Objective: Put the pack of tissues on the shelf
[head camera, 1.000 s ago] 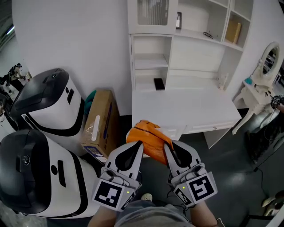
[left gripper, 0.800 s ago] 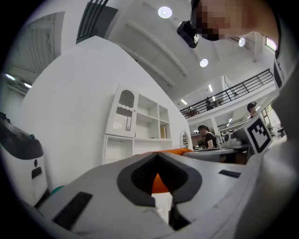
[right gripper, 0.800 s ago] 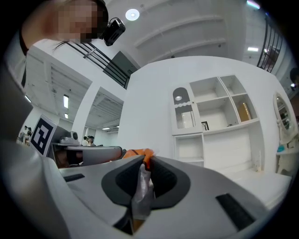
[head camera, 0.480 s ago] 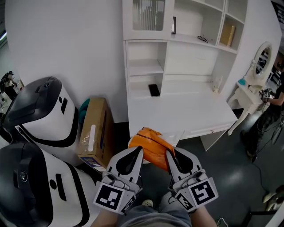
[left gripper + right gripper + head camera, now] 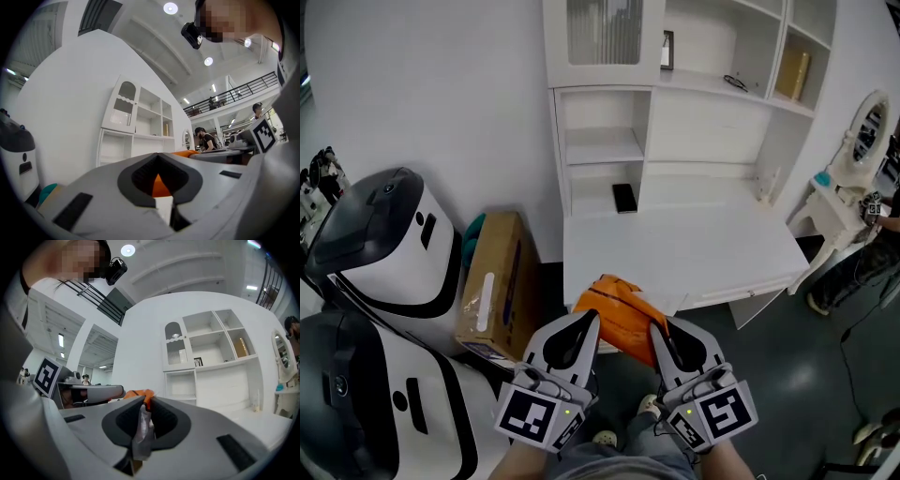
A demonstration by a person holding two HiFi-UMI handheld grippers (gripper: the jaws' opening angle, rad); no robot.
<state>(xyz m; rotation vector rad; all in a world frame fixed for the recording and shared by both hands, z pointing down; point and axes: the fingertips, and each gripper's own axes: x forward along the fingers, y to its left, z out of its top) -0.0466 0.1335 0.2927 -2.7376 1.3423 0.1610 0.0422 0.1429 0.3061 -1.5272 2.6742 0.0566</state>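
Observation:
The pack of tissues (image 5: pixel 617 307), in an orange wrapper, hangs in the air in front of the white desk (image 5: pixel 694 248), carried between both grippers. My left gripper (image 5: pixel 592 319) is shut on its left end; orange wrapper (image 5: pixel 159 184) shows between the jaws. My right gripper (image 5: pixel 657 327) is shut on the right end, pinching a crumpled clear flap of wrapper (image 5: pixel 142 426) with orange (image 5: pixel 138 393) beyond it. The white shelf unit (image 5: pixel 598 145) stands on the desk's far side against the wall, its open compartments bare.
Two big white-and-black machines (image 5: pixel 389 234) and a cardboard box (image 5: pixel 492 277) stand at the left. A black phone (image 5: pixel 623 197) lies at the foot of the shelves. A mirror stand (image 5: pixel 862 141) and a person (image 5: pixel 886 230) are at the right.
Both grippers, still shut on the pack, have travelled together across the room towards the desk. The shelf unit has slid leftwards in the head view.

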